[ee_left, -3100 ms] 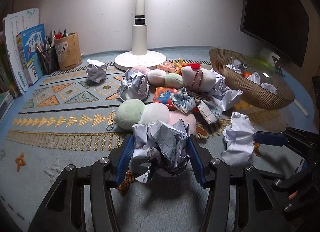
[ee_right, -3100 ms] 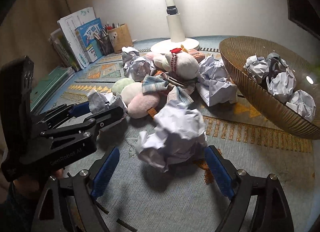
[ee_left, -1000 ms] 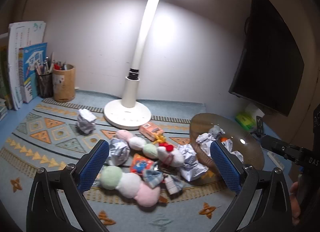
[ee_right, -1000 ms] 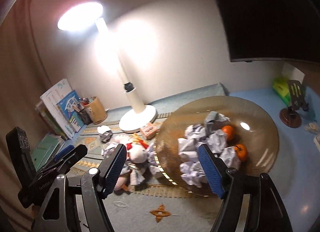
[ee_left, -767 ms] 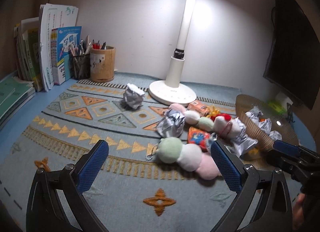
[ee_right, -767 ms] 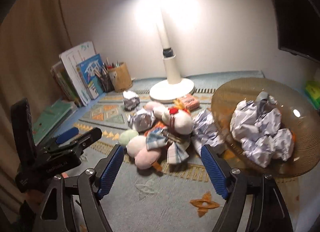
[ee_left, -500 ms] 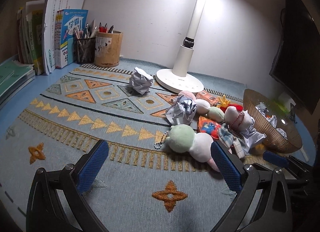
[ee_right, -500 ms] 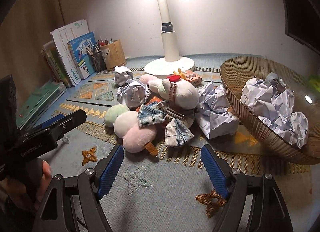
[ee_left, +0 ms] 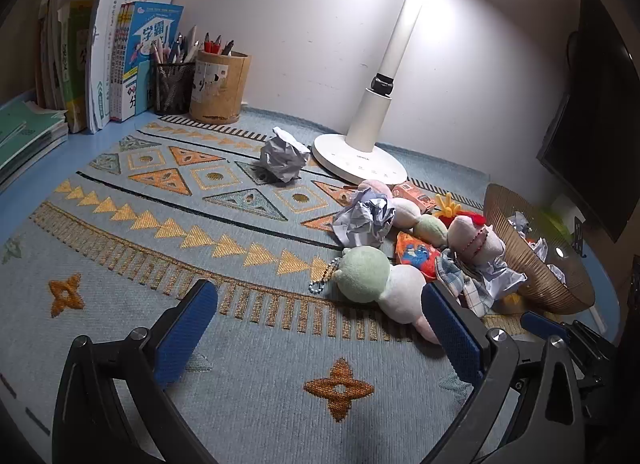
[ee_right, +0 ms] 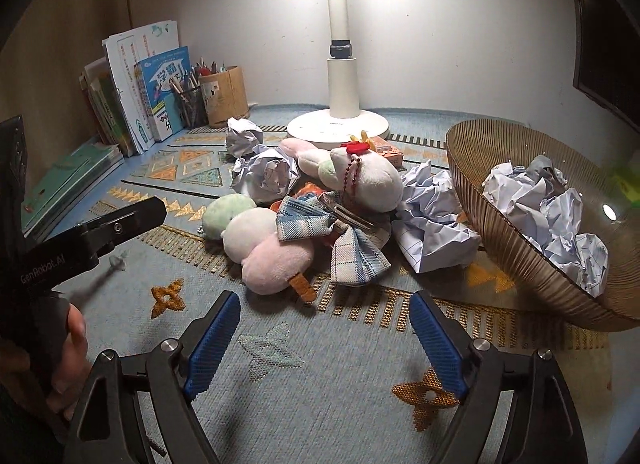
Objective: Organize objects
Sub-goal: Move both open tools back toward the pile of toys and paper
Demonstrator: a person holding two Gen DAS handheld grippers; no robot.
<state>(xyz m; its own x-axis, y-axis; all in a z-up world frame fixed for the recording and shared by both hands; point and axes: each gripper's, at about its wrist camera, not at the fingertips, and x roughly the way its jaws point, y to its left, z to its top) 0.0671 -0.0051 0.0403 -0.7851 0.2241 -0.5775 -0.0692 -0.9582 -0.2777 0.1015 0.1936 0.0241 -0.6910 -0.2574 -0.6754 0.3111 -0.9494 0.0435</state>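
Crumpled paper balls lie on the patterned mat: one near the lamp base (ee_left: pixel 283 158) (ee_right: pixel 243 136), one against the plush toys (ee_left: pixel 363 219) (ee_right: pixel 267 175), and a flatter one beside the bowl (ee_right: pixel 434 219). The ribbed brown bowl (ee_right: pixel 516 256) (ee_left: pixel 520 264) holds several paper balls (ee_right: pixel 552 207). My left gripper (ee_left: pixel 320 328) is open and empty, low over the mat in front of the pile. My right gripper (ee_right: pixel 324 340) is open and empty, just short of the pink plush.
A pastel plush string (ee_left: pixel 384 284) (ee_right: pixel 256 240), a white plush (ee_right: pixel 368 179), plaid bows (ee_right: pixel 332 236) and an orange box (ee_right: pixel 384 151) lie in a heap. A white desk lamp (ee_left: pixel 360 159), pen cups (ee_left: pixel 216 87) and books (ee_left: pixel 116 63) stand at the back.
Both grippers held paper balls three seconds ago; those balls are gone from the jaws. Both grippers have since dropped from high over the bowl down toward the mat and the pile.
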